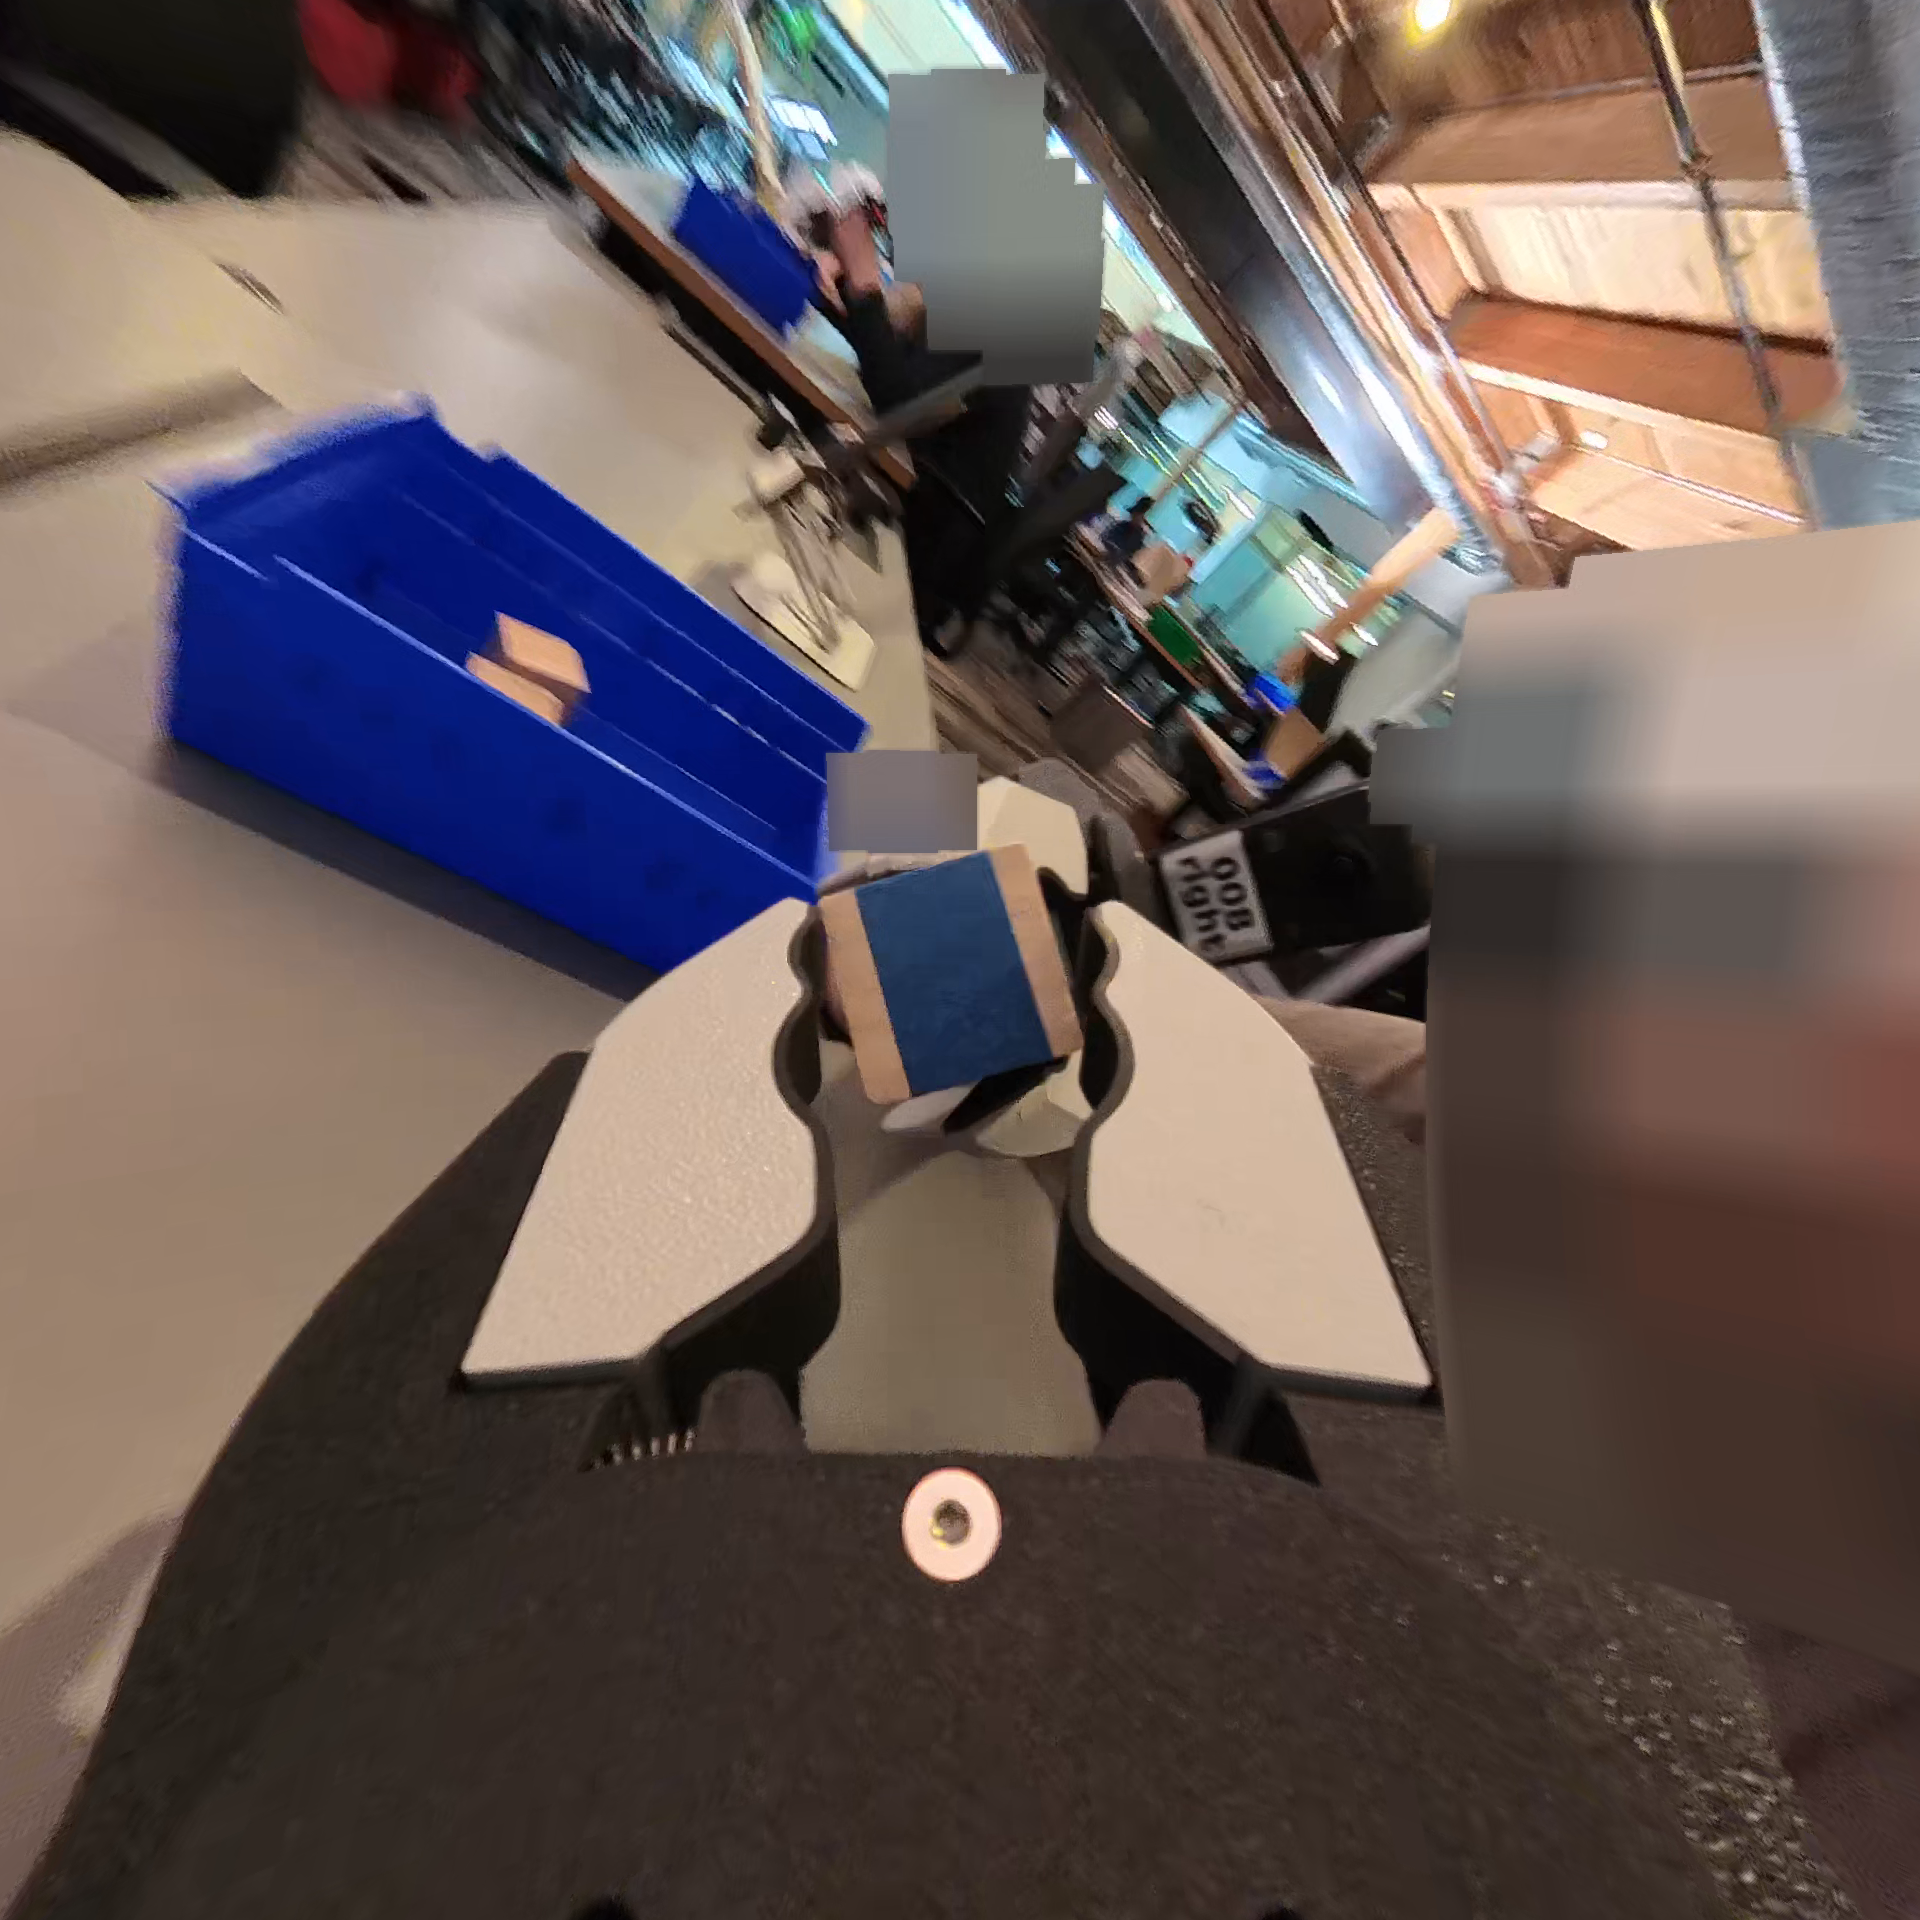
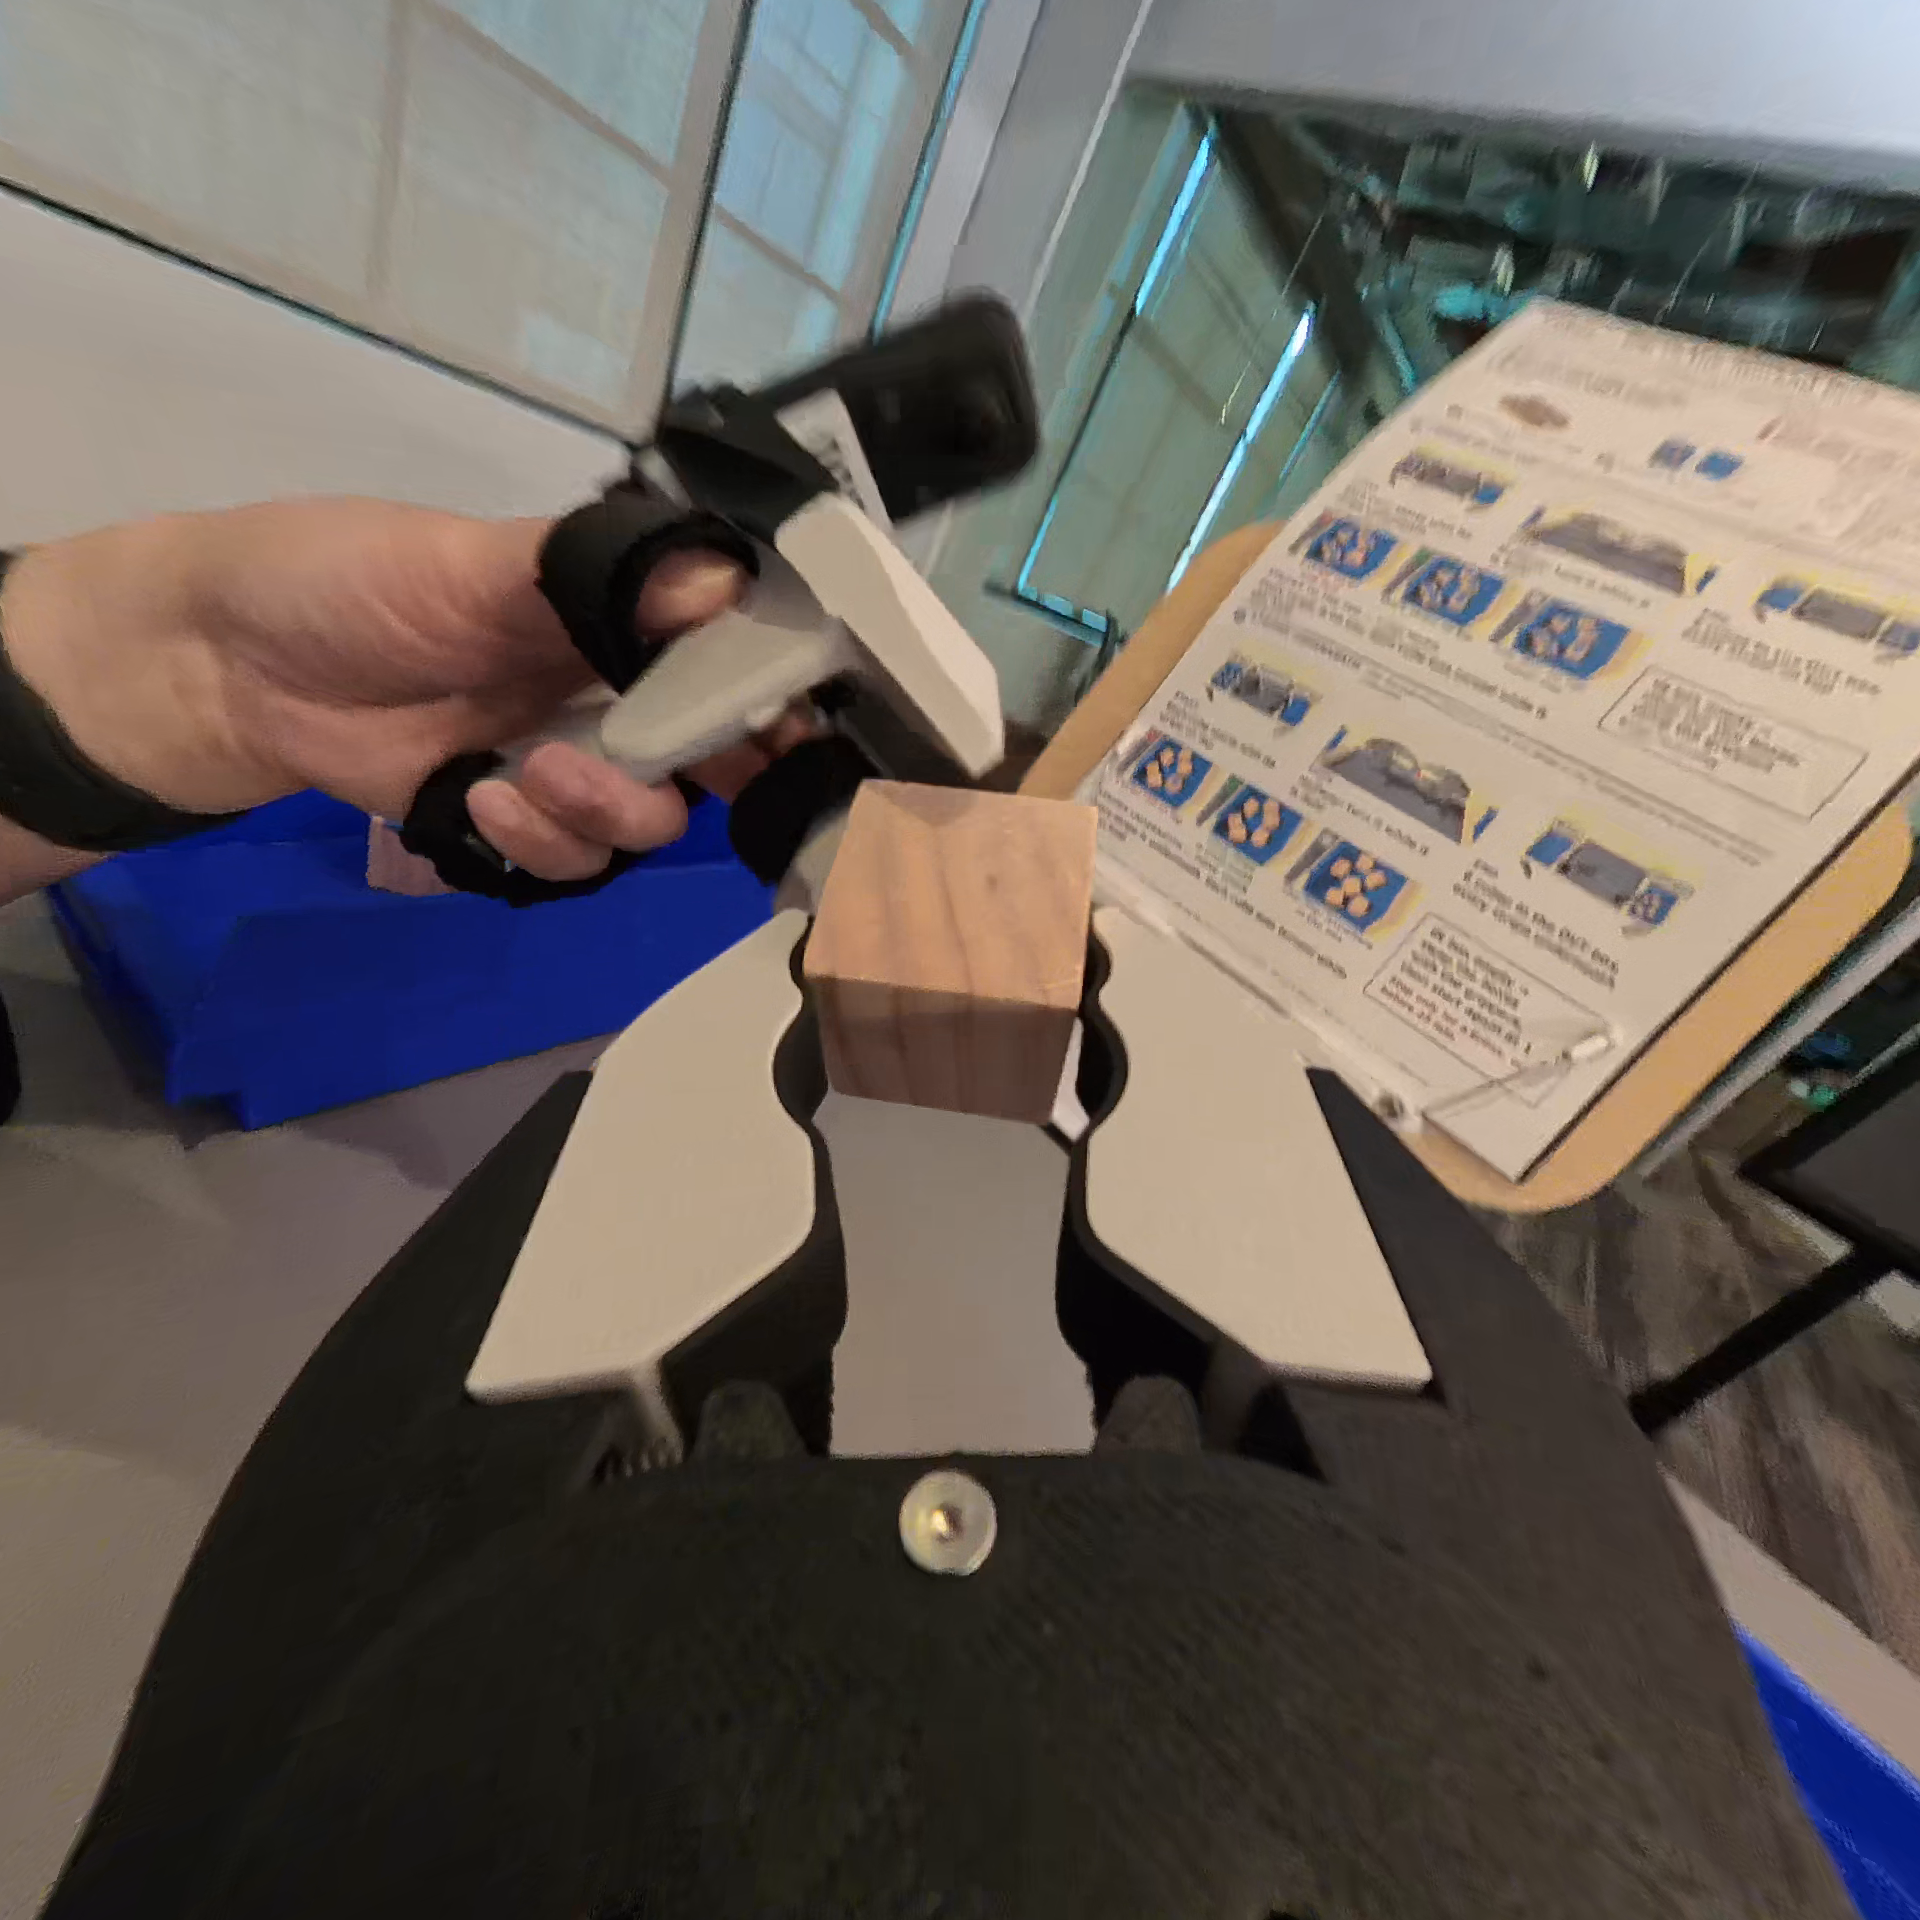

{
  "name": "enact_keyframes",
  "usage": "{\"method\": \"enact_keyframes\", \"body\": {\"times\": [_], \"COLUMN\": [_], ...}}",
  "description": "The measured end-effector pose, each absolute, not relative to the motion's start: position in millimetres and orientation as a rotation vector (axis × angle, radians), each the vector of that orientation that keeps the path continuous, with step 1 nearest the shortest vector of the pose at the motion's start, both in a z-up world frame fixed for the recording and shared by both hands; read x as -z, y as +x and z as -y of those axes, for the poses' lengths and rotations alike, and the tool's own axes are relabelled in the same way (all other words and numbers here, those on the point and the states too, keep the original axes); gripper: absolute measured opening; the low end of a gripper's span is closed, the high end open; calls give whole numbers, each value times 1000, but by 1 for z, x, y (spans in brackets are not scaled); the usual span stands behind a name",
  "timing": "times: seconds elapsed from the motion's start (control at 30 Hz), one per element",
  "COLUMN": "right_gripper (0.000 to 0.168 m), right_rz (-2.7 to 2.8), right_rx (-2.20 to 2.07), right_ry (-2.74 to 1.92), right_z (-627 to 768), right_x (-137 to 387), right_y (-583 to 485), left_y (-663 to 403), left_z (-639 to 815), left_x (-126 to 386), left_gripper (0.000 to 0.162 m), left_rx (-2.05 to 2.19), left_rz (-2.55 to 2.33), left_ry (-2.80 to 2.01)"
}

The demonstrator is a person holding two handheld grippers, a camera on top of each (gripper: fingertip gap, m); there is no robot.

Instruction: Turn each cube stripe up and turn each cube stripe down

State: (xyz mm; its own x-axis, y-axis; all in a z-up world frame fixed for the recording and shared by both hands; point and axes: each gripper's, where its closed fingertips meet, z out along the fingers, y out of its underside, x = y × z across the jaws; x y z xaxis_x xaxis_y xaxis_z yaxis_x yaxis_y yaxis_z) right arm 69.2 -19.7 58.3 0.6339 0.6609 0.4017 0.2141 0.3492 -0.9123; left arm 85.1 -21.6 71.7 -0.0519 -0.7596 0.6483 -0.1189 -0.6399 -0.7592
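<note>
The left hand-held gripper has a wooden cube between its white fingertips, the blue stripe turned toward the camera. Whether the tips press the cube cannot be told, since the right hand-held gripper reaches in from behind it. To the left a blue bin stands on the grey tabletop, with two more cubes inside, blurred. A labelled black device shows at right.

Cube between the jaws of the left gripper and right gripper, bin on the counter to the left, two cubes inside it, instruction board at right.
</note>
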Motion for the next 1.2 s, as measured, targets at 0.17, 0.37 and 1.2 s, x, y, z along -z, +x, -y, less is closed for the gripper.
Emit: {"method": "enact_keyframes", "body": {"times": [0.17, 0.37, 1.2], "right_gripper": [47, 46, 47], "right_rz": [868, 819, 570], "right_rx": [-310, -120, -372], "right_ry": [-1487, -1536, -2244], "right_z": [-19, -41, -58], "right_x": [-39, -40, -17], "right_y": [96, 126, 306], "left_y": [52, 34, 39], "left_z": [-13, -11, 18], "left_x": [-84, -98, -112], "left_gripper": [51, 53, 56], "left_rx": [1371, 1171, 1061], "left_rz": [-854, -896, -1011], "left_ry": [-1708, -1684, -1645]}}
